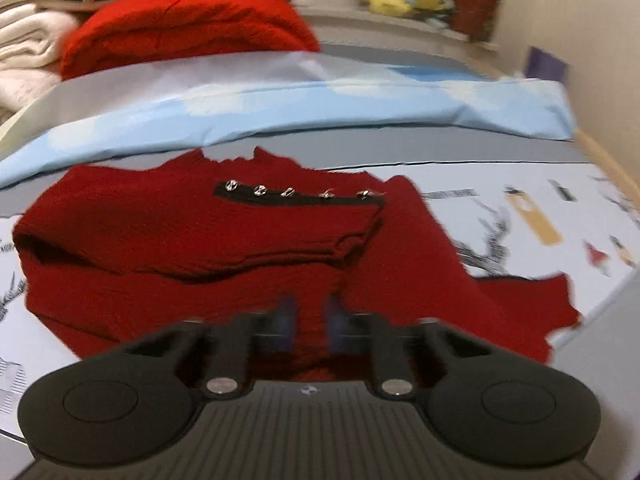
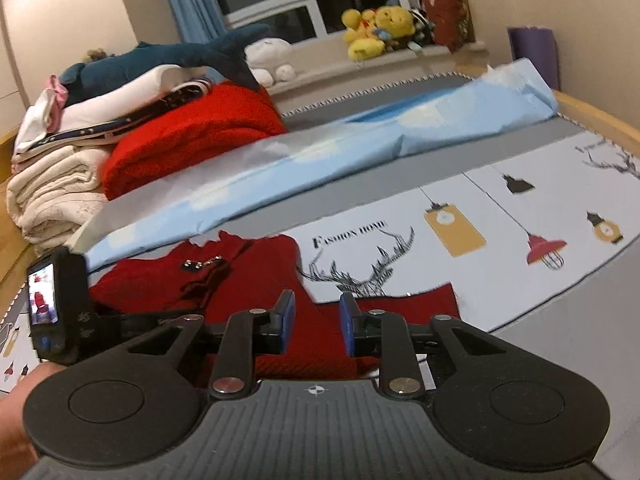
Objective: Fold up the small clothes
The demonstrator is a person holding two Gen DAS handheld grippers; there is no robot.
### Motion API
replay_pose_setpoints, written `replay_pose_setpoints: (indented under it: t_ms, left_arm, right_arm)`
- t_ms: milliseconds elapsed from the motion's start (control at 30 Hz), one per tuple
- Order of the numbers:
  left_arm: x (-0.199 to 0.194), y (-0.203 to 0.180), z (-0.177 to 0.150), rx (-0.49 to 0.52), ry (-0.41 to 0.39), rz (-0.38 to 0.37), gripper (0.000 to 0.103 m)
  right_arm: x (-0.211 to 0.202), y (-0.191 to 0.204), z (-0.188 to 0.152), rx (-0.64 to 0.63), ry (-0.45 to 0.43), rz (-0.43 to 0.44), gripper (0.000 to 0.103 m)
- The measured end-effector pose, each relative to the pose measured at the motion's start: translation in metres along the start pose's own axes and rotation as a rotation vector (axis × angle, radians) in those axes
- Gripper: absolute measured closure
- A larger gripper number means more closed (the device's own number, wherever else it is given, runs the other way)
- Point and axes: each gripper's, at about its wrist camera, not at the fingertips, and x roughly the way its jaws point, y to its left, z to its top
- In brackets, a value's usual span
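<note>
A dark red knit sweater lies on the printed bedsheet. One sleeve is folded across its chest, its black cuff with silver buttons pointing right. Another part spreads out to the right. My left gripper is low over the sweater's near edge. Its blurred blue pads stand close together with red knit filling the narrow gap, shut on the fabric. My right gripper hovers over the sweater's right side, open, with nothing pinched. The left gripper's camera screen shows at the left of the right wrist view.
A folded light blue cover lies across the bed behind the sweater. At the back left is a pile with a bright red folded knit, cream towels and a shark plush. Yellow plush toys sit on the sill. A hand is at the lower left.
</note>
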Motion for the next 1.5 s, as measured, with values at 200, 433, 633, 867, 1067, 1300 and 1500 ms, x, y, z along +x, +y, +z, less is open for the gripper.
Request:
replay_pose_setpoints:
  t_ms: [200,433,633,867,1067,1300,1500]
  left_arm:
    - [-0.122,0.079,-0.039,-0.118,0.006,0.033,0.098]
    - [-0.235,0.182,-0.108,-0.25,0.032,0.198,0.097]
    - [-0.229,0.247,-0.147,-0.491,0.133,0.199,0.091]
    - [-0.202,0.258,-0.144,-0.494,0.14,0.173,0.06]
    - [-0.152,0.261,-0.167,-0.416,0.235,0.235,0.049]
    - [-0.119,0.272,-0.183,-0.441,0.31,0.32,0.048]
    - [-0.111,0.259,-0.179,-0.404,0.314,0.307,0.09]
  right_arm:
    - [0.003,-0.007,-0.003,0.04,0.011,-0.026,0.077]
    - [0.01,-0.01,-0.005,0.081,0.024,-0.054,0.077]
    - [0.029,0.001,-0.019,0.088,0.08,-0.066,0.076]
    - [0.078,0.032,-0.063,0.039,0.368,0.021,0.067]
    - [0.097,0.066,-0.102,-0.175,0.496,0.001,0.064]
    - [0.086,0.069,-0.104,-0.267,0.467,0.048,0.08]
    - [0.078,0.059,-0.1,-0.219,0.462,0.157,0.091]
